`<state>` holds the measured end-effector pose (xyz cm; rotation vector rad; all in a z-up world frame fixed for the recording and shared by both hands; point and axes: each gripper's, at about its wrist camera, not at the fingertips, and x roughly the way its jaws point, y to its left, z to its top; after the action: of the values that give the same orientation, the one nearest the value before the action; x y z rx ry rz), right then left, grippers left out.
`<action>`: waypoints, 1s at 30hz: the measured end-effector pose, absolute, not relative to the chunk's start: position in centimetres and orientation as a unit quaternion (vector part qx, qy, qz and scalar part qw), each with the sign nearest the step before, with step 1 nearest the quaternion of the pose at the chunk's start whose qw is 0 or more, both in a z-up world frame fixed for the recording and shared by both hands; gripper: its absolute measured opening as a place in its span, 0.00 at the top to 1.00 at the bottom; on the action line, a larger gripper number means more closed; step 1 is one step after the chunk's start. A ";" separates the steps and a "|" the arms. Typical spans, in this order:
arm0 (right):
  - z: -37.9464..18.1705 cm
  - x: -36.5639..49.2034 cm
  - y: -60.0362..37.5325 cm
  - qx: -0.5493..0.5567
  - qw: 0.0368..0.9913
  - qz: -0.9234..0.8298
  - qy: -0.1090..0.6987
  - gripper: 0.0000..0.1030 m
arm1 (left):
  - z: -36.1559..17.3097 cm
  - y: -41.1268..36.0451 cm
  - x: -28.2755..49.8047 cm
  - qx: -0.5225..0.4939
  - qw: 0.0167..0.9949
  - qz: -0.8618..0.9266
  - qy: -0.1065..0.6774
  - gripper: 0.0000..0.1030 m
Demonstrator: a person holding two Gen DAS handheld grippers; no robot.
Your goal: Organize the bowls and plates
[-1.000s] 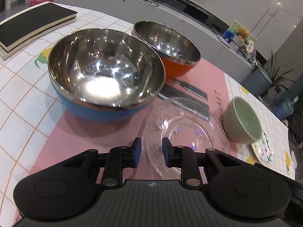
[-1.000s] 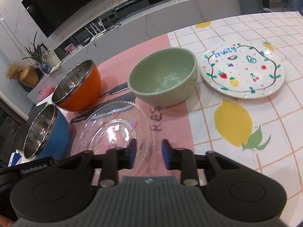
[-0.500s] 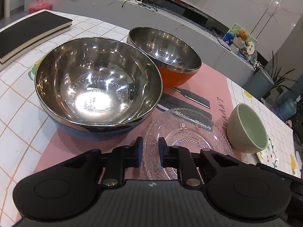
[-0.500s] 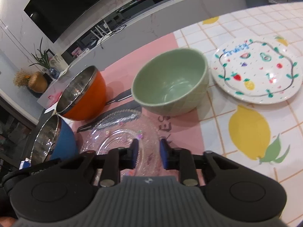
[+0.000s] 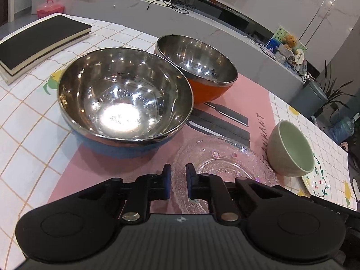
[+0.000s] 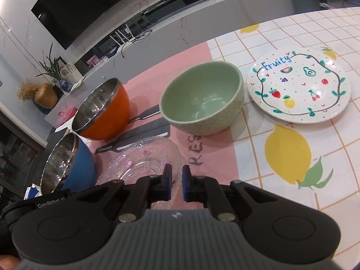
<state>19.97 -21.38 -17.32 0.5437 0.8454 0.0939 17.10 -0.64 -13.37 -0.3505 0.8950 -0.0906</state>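
A clear glass plate [image 5: 222,164] lies on the pink mat; both grippers sit at its near rim. My left gripper [image 5: 178,175] and my right gripper [image 6: 177,176] each have jaws nearly closed with the plate's rim [image 6: 144,164] in the narrow gap. A large blue steel bowl [image 5: 124,94] and an orange steel bowl [image 5: 198,64] stand beyond the plate. A green ceramic bowl [image 6: 202,96] stands to the right, with a white fruit-print plate [image 6: 299,85] beside it.
A black notebook [image 5: 38,40] lies at the far left of the tiled tablecloth. The pink mat [image 6: 216,157] has printed knife shapes. A grey counter [image 5: 180,20] runs behind the table. A bin [image 5: 312,96] stands past the table's right edge.
Both grippers' jaws have narrowed over the glass plate's near rim. The left view has shifted so the blue bowl sits farther left and away.
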 end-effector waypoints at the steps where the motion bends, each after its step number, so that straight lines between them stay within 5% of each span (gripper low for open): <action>1: -17.2 19.7 -21.4 0.261 0.875 0.045 0.405 0.93 | -13.2 -0.6 16.9 -0.169 0.886 -0.044 0.429 0.87; 30: -13.0 9.9 -16.8 0.271 0.867 0.098 0.407 0.93 | -8.9 6.2 7.1 -0.193 0.896 -0.031 0.399 0.90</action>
<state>9.94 -16.76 -13.02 0.5674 0.8533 0.2061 7.12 6.17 -8.93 -0.3990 0.8264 -0.0634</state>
